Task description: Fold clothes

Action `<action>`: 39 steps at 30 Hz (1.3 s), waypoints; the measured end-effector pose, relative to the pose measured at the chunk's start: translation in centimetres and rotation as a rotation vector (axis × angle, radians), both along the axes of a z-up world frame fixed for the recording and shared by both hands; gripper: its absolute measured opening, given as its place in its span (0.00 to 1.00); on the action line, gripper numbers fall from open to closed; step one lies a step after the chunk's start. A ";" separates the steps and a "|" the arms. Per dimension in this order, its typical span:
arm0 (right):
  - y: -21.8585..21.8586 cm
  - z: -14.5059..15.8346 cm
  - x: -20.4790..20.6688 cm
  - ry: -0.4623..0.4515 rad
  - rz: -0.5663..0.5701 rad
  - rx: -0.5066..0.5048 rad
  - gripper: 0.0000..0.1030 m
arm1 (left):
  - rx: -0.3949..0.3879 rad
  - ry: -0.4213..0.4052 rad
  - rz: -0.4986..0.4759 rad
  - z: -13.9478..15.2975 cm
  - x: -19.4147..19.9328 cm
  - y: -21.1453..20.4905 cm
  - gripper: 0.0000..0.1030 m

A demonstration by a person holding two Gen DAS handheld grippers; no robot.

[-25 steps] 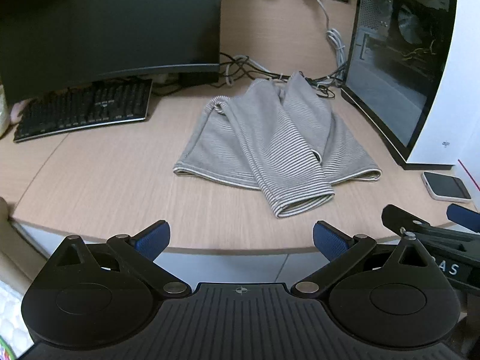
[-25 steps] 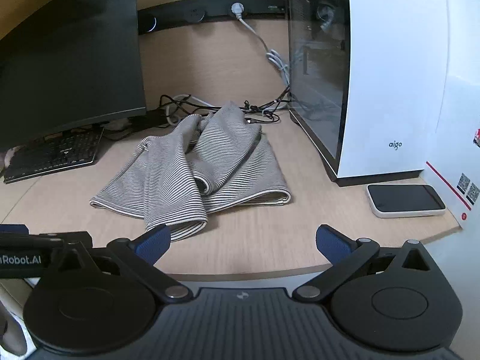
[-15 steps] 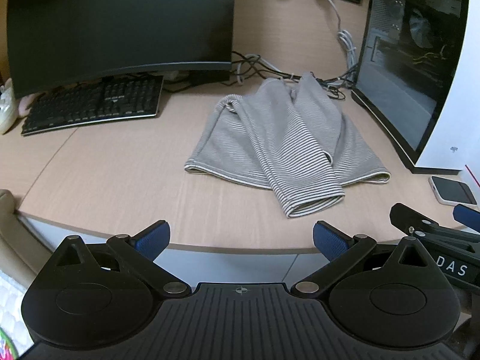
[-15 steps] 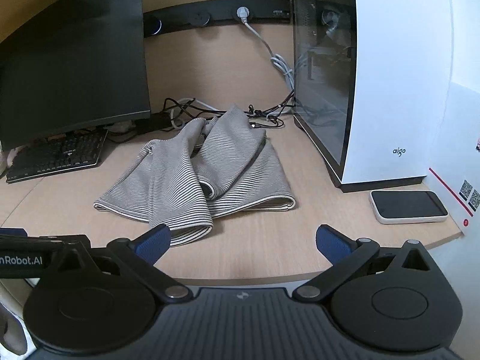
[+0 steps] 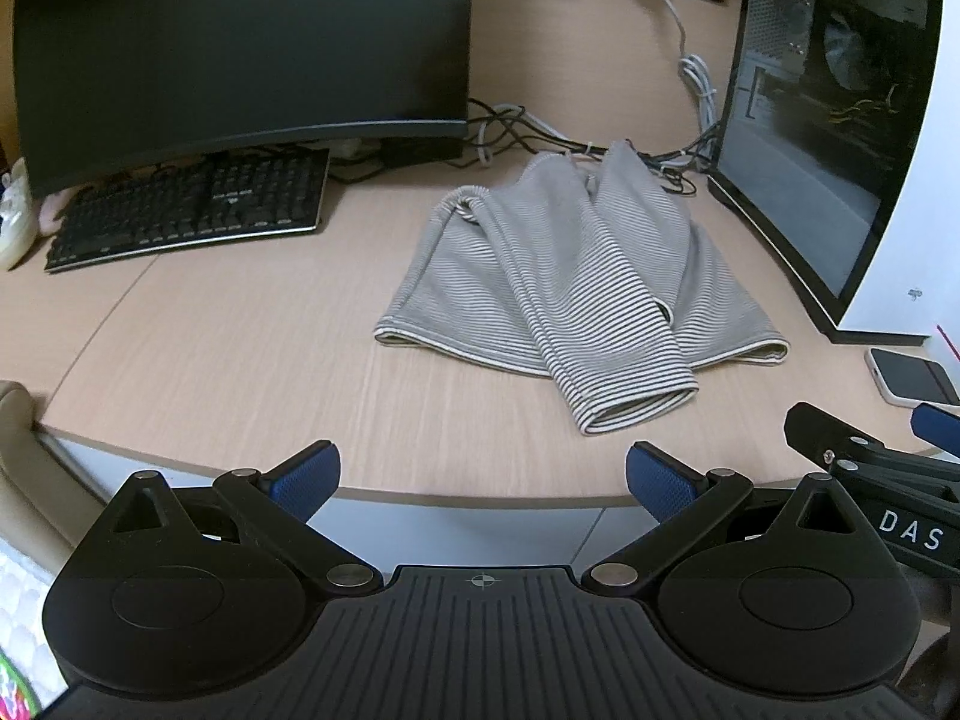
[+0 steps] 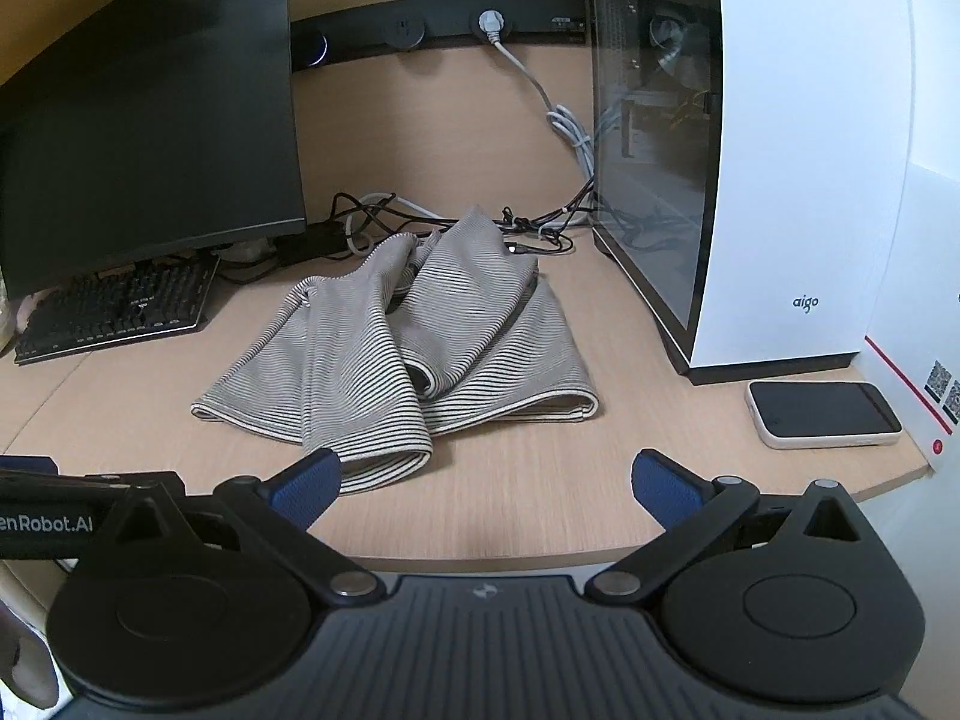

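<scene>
Both grippers, left gripper [image 5: 480, 474] and right gripper [image 6: 486, 480], hang jaws spread wide, empty, short of the rumpled striped garment [image 5: 558, 294], likely lining up a first grab.

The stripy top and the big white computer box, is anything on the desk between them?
No, just bare wooden desk between the striped top and the white computer case, clearest in the right wrist view.

Black left claw [image 5: 480, 474] & right claw [image 6: 486, 480], blue pads [image 5: 306, 477], silver screws.
</scene>
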State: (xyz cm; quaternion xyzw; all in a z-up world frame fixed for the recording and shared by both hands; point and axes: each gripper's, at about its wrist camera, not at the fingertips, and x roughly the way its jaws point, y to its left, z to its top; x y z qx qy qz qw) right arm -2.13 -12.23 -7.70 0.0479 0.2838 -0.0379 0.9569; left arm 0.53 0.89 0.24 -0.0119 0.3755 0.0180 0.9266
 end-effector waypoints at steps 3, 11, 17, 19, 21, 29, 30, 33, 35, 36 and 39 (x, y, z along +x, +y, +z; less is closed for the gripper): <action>0.0 0.1 0.0 0.000 0.003 0.000 1.00 | 0.001 0.003 0.001 0.0 0.0 0.1 1.00; -0.2 0.2 -0.2 -0.010 0.005 0.001 1.00 | 0.008 -0.003 -0.001 0.0 -0.1 0.1 1.00; -0.2 0.2 -0.3 -0.009 0.002 0.000 1.00 | 0.009 -0.008 -0.008 0.0 -0.2 0.1 1.00; -0.2 0.2 -0.3 -0.010 0.002 -0.001 1.00 | 0.009 -0.010 -0.006 0.0 -0.2 0.1 1.00; -0.1 0.2 -0.4 -0.013 0.003 -0.002 1.00 | 0.009 -0.012 -0.004 0.1 -0.3 0.1 1.00; 0.0 0.2 -0.7 -0.018 0.006 -0.003 1.00 | 0.011 -0.017 -0.002 0.0 -0.6 0.0 1.00; 0.1 0.2 -0.7 -0.019 0.007 -0.004 1.00 | 0.011 -0.018 -0.002 0.0 -0.6 0.1 1.00; 0.1 0.2 -0.8 -0.021 0.008 -0.004 1.00 | 0.011 -0.021 -0.001 0.0 -0.8 0.2 1.00; 0.1 0.2 -0.9 -0.022 0.010 -0.005 1.00 | 0.011 -0.023 0.000 0.0 -0.8 0.2 1.00; 0.2 0.2 -0.9 -0.022 0.011 -0.006 1.00 | 0.010 -0.023 0.001 0.0 -0.9 0.2 1.00; 0.2 0.3 -1.0 -0.021 0.012 -0.008 1.00 | 0.009 -0.027 0.003 0.1 -1.0 0.2 1.00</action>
